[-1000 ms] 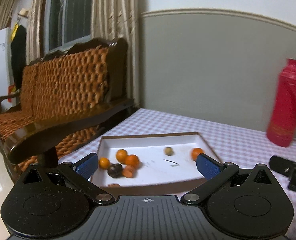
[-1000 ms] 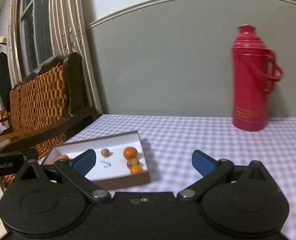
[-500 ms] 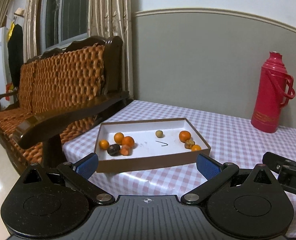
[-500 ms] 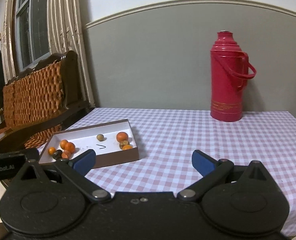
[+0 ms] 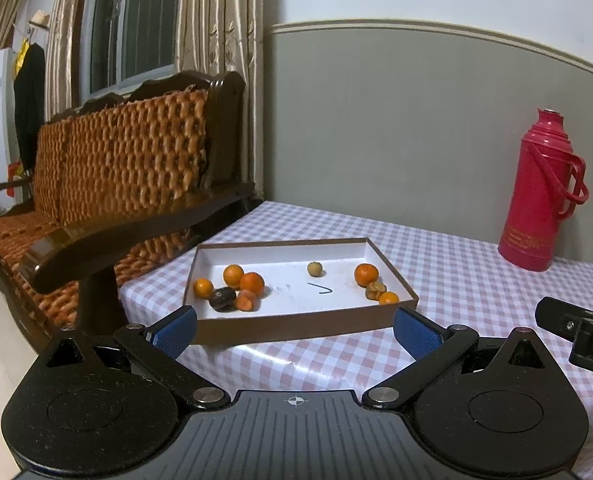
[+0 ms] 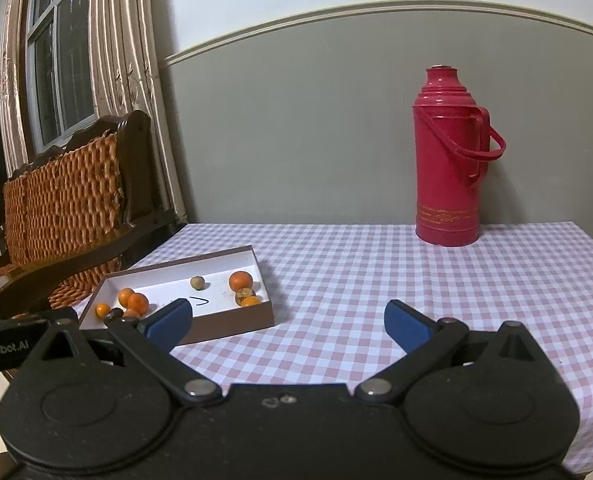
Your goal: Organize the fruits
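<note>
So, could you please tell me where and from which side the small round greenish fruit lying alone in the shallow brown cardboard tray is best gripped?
Probably from above, fingers closing across the middle of the small round greenish fruit. It sits alone mid-floor, and the shallow brown cardboard tray walls hinder a low sideways approach.

My left tool [image 5: 295, 330]: black body, blue pads [image 5: 175, 330]. My right tool [image 6: 288, 322]: same black, blue pads [image 6: 406, 325]. Tabletop [image 6: 376, 280]: pink-and-white check cloth. Box [image 5: 304, 322]: brown walls outside, white inside. Fruits [image 5: 243, 278]: mostly orange, one dark brown [image 5: 222, 298], one olive-green [image 5: 314, 268]. Thermos [image 6: 448, 160]: red, gold band near base. Sofa [image 5: 120, 160]: dark wood, orange-brown woven cushions. Wall [image 6: 296, 120]: grey below, white above.
</note>
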Motion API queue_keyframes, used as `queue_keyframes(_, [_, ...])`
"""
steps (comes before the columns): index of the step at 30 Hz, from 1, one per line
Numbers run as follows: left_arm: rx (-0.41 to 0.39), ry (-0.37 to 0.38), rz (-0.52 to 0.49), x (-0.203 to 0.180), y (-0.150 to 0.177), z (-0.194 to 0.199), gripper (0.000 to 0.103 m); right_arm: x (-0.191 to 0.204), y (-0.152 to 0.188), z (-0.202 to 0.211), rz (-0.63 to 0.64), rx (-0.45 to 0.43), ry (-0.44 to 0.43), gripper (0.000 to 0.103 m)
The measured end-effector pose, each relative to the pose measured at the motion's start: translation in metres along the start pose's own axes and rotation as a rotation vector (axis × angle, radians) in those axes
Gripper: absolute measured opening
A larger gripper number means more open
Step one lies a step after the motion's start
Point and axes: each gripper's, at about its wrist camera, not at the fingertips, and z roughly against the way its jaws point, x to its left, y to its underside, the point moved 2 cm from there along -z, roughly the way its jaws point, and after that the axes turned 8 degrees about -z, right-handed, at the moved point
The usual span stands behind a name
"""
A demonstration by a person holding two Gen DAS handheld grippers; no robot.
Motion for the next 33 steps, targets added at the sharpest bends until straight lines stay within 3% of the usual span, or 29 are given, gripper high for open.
queue_keyframes(33, [-0.006, 0.009, 0.001, 0.0003, 0.0036, -0.0098, 0.103, 0.0101, 0.0050, -0.0077, 0.032, 0.012, -0.010, 0.097])
